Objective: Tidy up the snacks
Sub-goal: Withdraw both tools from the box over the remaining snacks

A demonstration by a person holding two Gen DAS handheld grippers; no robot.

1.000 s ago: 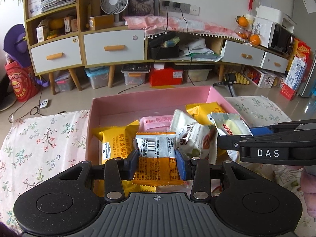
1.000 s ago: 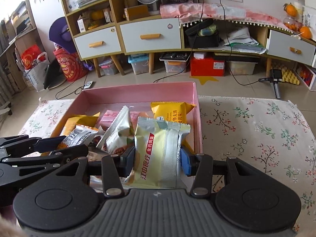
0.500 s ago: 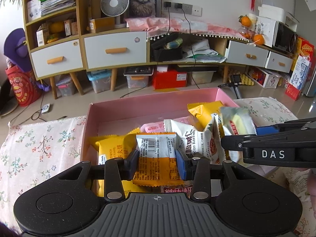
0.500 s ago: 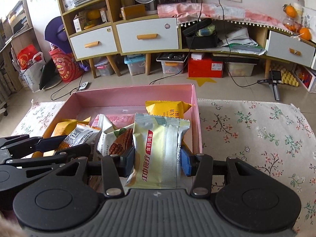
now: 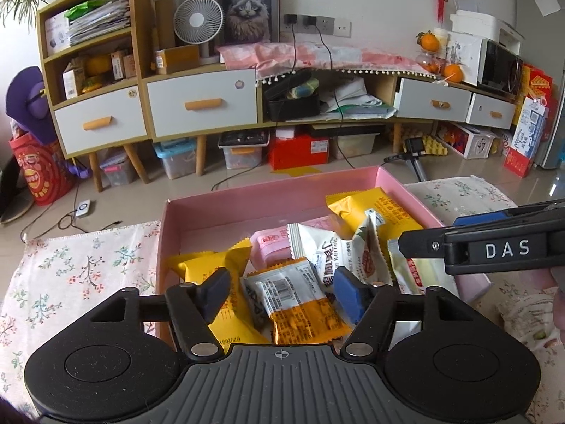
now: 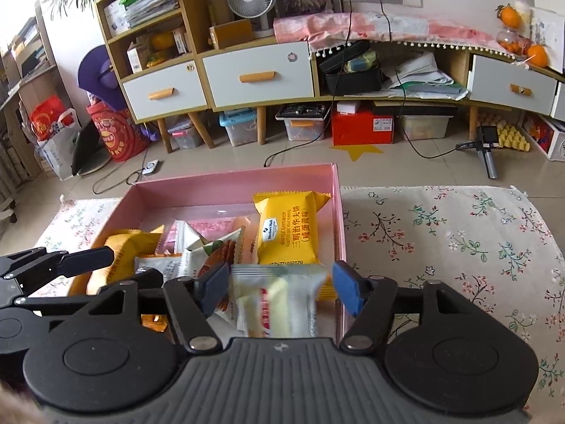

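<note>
A pink box [image 5: 275,194] [image 6: 233,187] on the flowered cloth holds several snack packets. In the left wrist view my left gripper [image 5: 282,293] hangs over the box's near edge. Its jaws are opening, and an orange-and-white barcoded packet [image 5: 296,304] lies tilted between them, free of both pads. In the right wrist view my right gripper [image 6: 280,286] is over the box's near right corner. Its jaws are also opening, and a blurred pale cream packet [image 6: 279,304] drops between them, clear of the pads. A yellow packet [image 6: 287,233] lies beyond it.
The flowered cloth [image 6: 441,233] spreads right of the box and also to its left [image 5: 81,268]. The right gripper's black body [image 5: 494,247] reaches in from the right in the left wrist view. Cabinets with drawers [image 5: 201,106], storage bins and cables stand on the floor behind.
Both grippers were shut on their packets and have opened. The orange-and-white packet has tipped down into the box, and the cream packet is falling from the right jaws.
</note>
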